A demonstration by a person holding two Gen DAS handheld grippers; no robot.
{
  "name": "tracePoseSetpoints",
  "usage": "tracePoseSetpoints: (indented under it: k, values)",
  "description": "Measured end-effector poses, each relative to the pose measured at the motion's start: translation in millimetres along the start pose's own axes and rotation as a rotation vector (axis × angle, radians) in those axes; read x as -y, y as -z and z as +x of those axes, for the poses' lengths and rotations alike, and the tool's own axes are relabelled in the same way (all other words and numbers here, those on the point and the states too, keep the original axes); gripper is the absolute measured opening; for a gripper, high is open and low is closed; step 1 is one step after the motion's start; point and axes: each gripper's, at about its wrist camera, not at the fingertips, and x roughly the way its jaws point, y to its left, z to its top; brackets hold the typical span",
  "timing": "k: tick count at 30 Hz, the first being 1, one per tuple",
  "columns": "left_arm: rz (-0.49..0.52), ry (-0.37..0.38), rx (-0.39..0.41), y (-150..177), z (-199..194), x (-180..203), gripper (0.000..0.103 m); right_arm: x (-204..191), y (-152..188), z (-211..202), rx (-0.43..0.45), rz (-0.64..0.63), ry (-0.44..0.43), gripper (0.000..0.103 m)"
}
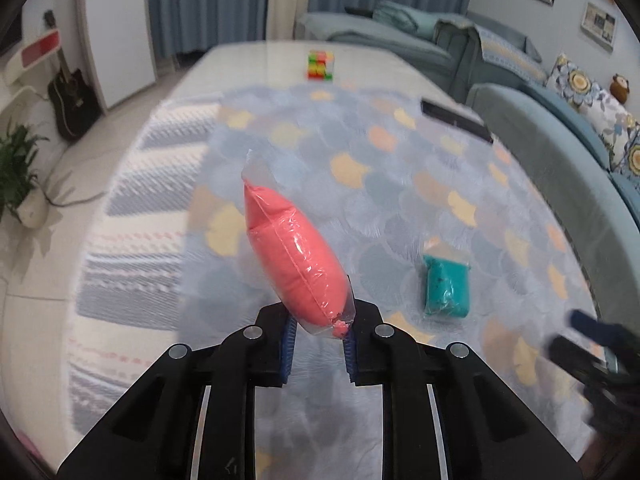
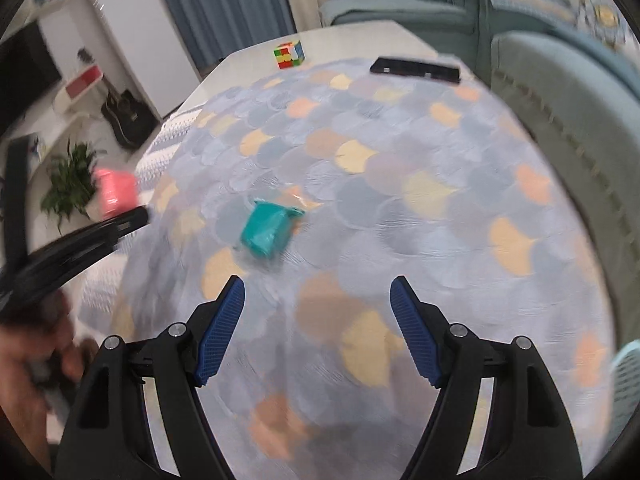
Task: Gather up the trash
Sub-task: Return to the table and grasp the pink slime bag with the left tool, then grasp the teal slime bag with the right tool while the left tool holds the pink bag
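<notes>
— What lies around the patterned cloth [image 2: 400, 208]?

— A colour cube [image 2: 289, 54] and a black remote [image 2: 416, 69] at the top of the frame, sofa [image 2: 560, 92] at right, guitar [image 1: 72, 100] and plant [image 1: 18, 172] at left. Nothing blocks the teal packet [image 2: 266, 232], lying mid-frame.

— And the claws?

— The left gripper [image 1: 319, 334], angled downward, pinches the pink packet [image 1: 294, 264] by its lower end, raised off the cloth. The right gripper [image 2: 318, 312] hangs spread and empty, just short of the teal packet.
</notes>
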Motion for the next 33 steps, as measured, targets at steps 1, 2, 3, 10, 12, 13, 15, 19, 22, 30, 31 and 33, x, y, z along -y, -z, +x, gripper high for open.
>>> tracePoseSetpoints:
  k: [1, 2, 3, 10, 12, 13, 15, 19, 22, 30, 31, 33]
  values:
    - [-0.002, -0.002, 0.016, -3, -6, -2, 0.018, -2, -2, 7, -0.003, 0.016, -0.007, 0.071]
    - [-0.008, -0.003, 0.032, -5, -12, -5, 0.018, -4, -5, 15, -0.003, 0.029, -0.010, 0.071]
    - [-0.013, -0.003, 0.044, -6, -18, -7, 0.018, -8, -8, 25, -0.002, 0.036, -0.006, 0.071]
    - [0.010, -0.062, 0.109, -14, -35, -11, 0.018, -35, -24, 72, 0.007, 0.006, 0.018, 0.071]
    - [0.013, -0.061, 0.113, -15, -37, -12, 0.018, -43, -25, 87, -0.009, -0.020, 0.050, 0.071]
    - [0.019, -0.067, 0.116, -15, -37, -12, 0.018, -48, -23, 95, -0.011, -0.058, 0.089, 0.071]
    - [0.032, -0.079, 0.119, -15, -36, -10, 0.018, -61, -19, 101, 0.001, -0.156, 0.183, 0.065]
    - [0.051, -0.090, 0.117, -15, -33, -8, 0.018, -61, -21, 95, -0.001, -0.172, 0.179, 0.034]
    - [0.052, -0.090, 0.123, -14, -36, -9, 0.018, -57, -21, 86, 0.010, -0.172, 0.159, 0.033]
    - [0.044, -0.084, 0.190, -16, -58, -6, 0.018, -56, -24, 28, 0.177, -0.196, 0.199, 0.033]
    - [0.044, -0.084, 0.195, -16, -60, -5, 0.018, -58, -23, 20, 0.202, -0.209, 0.207, 0.033]
    - [0.042, -0.080, 0.203, -16, -63, -3, 0.018, -60, -21, 9, 0.235, -0.233, 0.215, 0.033]
